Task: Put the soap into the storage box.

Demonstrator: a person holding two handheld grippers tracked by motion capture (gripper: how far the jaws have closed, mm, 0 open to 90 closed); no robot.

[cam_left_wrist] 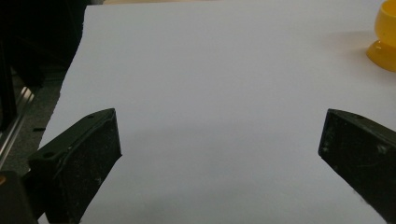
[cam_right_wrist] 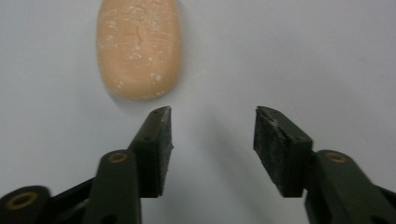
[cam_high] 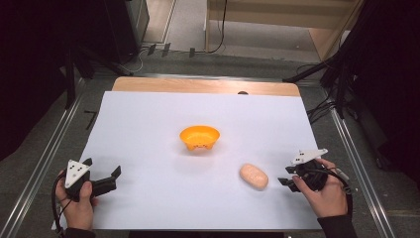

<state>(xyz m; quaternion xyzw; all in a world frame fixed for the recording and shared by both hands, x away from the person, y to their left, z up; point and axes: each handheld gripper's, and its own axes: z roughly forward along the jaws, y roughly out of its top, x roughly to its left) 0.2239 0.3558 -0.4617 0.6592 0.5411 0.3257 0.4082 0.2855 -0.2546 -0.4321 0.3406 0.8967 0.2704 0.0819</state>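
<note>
An orange bowl (cam_high: 199,137) stands near the middle of the white sheet (cam_high: 148,124); its edge also shows at the right of the left gripper view as the bowl (cam_left_wrist: 385,42). A pale orange oval bread roll (cam_high: 254,176) lies to the bowl's right and nearer the front; in the right gripper view the roll (cam_right_wrist: 138,46) lies just beyond and left of the jaws. My right gripper (cam_high: 291,176) (cam_right_wrist: 212,126) is open, a little to the right of the roll, with nothing between its jaws. My left gripper (cam_high: 105,171) (cam_left_wrist: 219,135) is wide open over bare sheet at the front left.
The white sheet covers a wooden table (cam_high: 205,85) with metal rails (cam_high: 44,158) along both sides. Cables (cam_high: 317,106) and dark stands lie on the floor past the far and right edges.
</note>
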